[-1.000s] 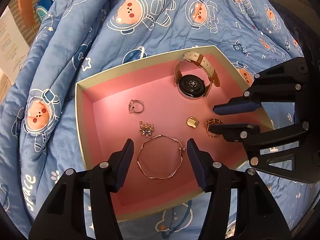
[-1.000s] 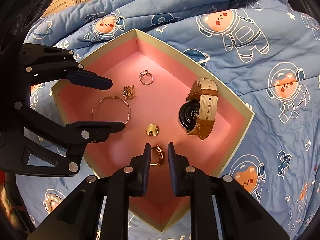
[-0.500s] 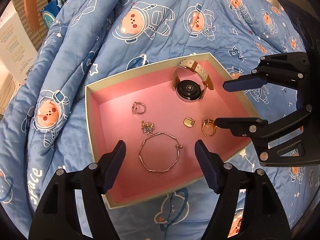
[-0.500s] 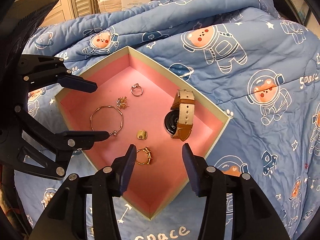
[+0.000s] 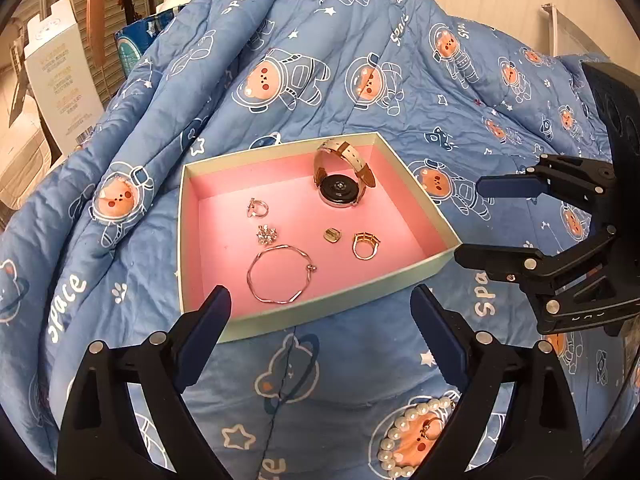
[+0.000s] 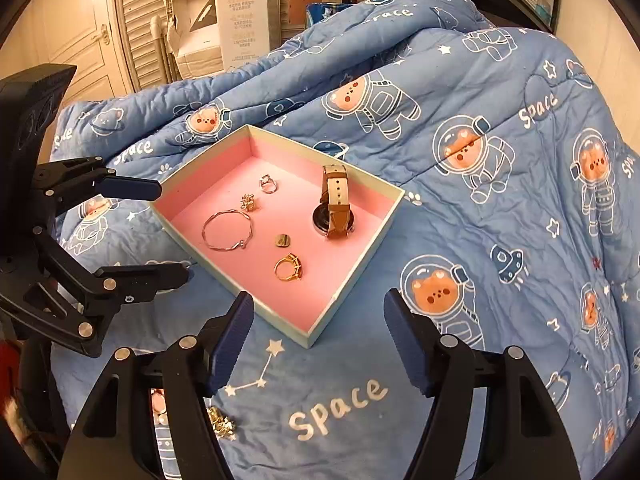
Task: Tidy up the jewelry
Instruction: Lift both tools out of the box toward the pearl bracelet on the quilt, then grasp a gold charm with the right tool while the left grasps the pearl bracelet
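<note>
Pearl bracelet lies on quilt outside box, nearest left gripper; both grippers' jaws spread, empty.

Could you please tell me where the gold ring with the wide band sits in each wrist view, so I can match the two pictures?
Left wrist: the gold ring lies right of centre in the pink box, near its front wall.
Right wrist: the ring lies just left of centre, near the box's front corner.
Shared landmark: the watch, behind the ring in both views.
</note>
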Action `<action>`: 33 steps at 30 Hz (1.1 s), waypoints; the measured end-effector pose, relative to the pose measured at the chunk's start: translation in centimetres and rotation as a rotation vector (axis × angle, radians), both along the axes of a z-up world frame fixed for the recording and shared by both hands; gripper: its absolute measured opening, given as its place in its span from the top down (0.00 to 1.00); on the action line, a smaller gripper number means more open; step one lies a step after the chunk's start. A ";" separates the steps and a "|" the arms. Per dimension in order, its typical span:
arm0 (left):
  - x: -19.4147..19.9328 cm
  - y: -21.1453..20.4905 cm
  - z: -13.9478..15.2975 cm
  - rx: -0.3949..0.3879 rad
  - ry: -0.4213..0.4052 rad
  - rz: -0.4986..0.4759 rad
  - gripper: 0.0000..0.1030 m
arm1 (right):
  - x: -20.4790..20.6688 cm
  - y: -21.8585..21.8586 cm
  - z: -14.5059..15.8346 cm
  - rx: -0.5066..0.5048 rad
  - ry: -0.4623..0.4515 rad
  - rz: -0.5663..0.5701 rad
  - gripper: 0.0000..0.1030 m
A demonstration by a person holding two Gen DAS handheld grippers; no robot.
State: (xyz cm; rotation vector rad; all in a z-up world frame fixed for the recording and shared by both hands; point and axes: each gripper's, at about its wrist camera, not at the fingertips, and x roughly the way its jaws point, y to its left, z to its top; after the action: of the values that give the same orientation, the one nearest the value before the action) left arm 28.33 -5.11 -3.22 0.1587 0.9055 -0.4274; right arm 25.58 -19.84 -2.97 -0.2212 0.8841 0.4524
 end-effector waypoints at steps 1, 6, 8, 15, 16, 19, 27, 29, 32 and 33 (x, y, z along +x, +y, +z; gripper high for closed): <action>-0.5 0.0 0.0 -0.006 -0.003 0.005 0.12 | -0.6 -0.3 0.0 0.014 -0.001 -0.005 0.36; -2.9 0.6 -0.8 -0.029 -0.017 0.037 0.08 | -3.3 -0.6 -0.9 0.067 0.019 -0.006 0.36; -3.8 1.0 -1.3 -0.038 -0.016 0.056 0.08 | -4.5 -0.7 -1.3 0.079 0.021 -0.001 0.36; -7.7 3.0 -3.4 -0.095 0.005 0.122 0.07 | -8.3 -0.4 -2.8 0.126 0.040 0.042 0.36; -8.3 3.3 -3.6 -0.102 0.006 0.128 0.07 | -8.9 -0.3 -3.1 0.131 0.045 0.053 0.36; -9.5 3.8 -4.0 -0.115 0.008 0.143 0.06 | -10.1 0.0 -3.9 0.132 0.066 0.064 0.36; -12.0 3.3 -4.7 -0.136 -0.010 0.136 0.06 | -10.8 -0.7 -5.4 0.132 0.079 -0.001 0.51; -12.5 2.7 -4.8 -0.112 -0.026 0.128 0.06 | -10.7 -0.8 -5.5 0.127 0.074 -0.008 0.53; -12.8 1.9 -5.0 -0.097 -0.034 0.108 0.06 | -10.6 -0.8 -5.7 0.116 0.065 -0.017 0.56; -12.8 1.8 -5.1 -0.099 -0.033 0.108 0.07 | -10.5 -0.8 -5.7 0.118 0.064 -0.017 0.57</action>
State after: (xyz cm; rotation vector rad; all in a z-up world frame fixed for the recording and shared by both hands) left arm 15.58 -3.33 -8.30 0.0259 0.8544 -0.3671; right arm 15.08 -20.69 -8.70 -0.0914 0.9180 0.4963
